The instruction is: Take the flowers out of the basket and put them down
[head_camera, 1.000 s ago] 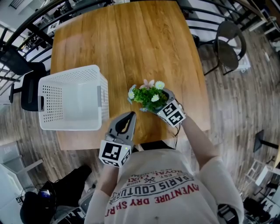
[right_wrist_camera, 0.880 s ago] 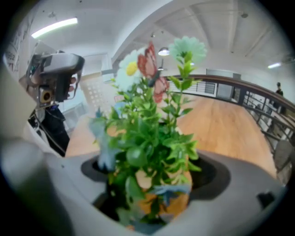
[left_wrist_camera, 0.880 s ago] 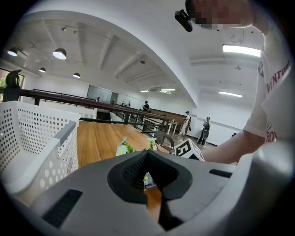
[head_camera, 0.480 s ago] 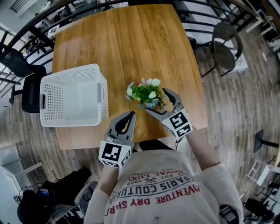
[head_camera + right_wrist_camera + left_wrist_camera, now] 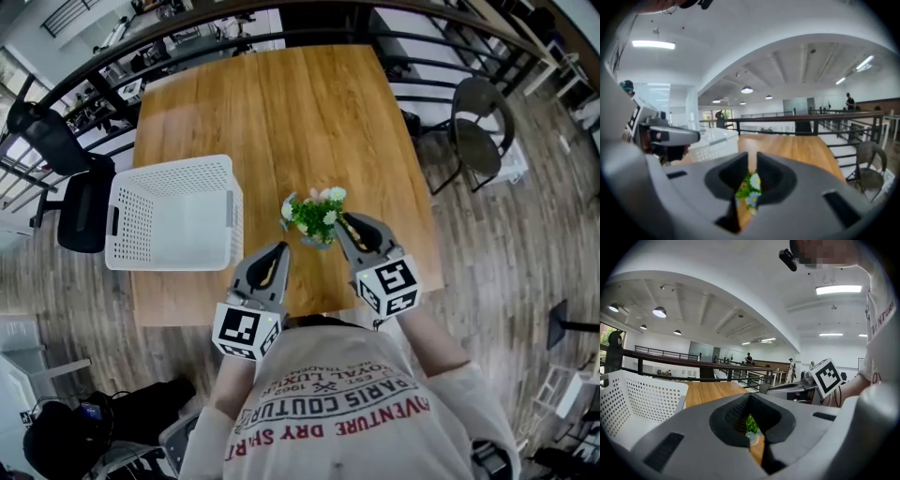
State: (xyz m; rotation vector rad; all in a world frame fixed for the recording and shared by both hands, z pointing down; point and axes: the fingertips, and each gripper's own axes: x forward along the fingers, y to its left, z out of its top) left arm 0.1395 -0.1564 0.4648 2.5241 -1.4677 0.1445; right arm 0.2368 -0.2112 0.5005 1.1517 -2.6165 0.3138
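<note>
The small bunch of flowers, green leaves with white and pink blooms, stands on the wooden table, to the right of the white basket. My right gripper sits just right of the flowers, clear of them; its jaws are closing to a narrow slit with nothing between them. Through that slit the flowers show beyond my right gripper. My left gripper hovers near the table's front edge, shut and holding nothing. In its own view my left gripper points at the flowers.
The perforated basket lies left of both grippers. A round dark chair stands off the table's right side and a black chair at its left. A dark railing runs behind the table's far edge.
My right gripper let go of the flowers, drew back toward the person, and its wide-spread jaws came nearly together. The flowers stay standing on the table. The left gripper kept its place.
</note>
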